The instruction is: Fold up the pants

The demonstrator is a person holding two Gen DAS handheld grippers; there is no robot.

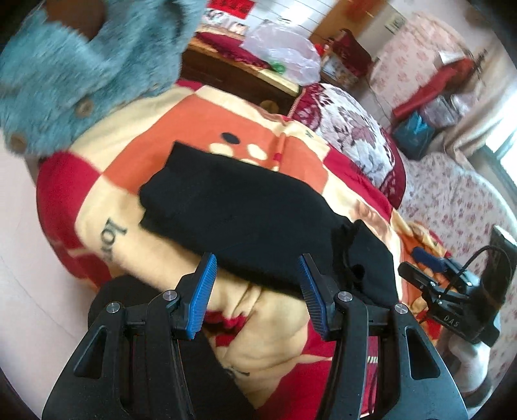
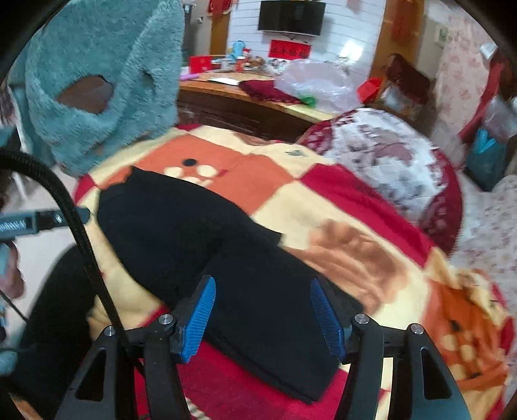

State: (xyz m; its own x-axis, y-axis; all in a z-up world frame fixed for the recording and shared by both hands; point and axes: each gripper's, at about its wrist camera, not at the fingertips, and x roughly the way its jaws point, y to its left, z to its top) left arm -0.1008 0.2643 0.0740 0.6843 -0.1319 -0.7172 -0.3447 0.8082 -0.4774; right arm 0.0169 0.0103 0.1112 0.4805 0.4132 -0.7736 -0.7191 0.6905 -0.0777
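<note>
Spread over the bed, a checked red, orange and cream blanket [image 1: 135, 161] carries the black pants [image 1: 245, 219], folded into a compact stack near the bed's near edge and lying flat. Both the left tool [image 1: 257, 292] and the right tool [image 2: 261, 318] hang just above the stack's near side with blue pads spread wide and nothing between them. Only the left wrist view shows the right tool off beside the stack's end, while the right wrist view alone shows the wall television [image 2: 291, 15] beyond the wooden dresser [image 2: 245, 106].

Pants [image 1: 245, 213] lie on blanket [image 1: 200, 129], before both grippers.
</note>
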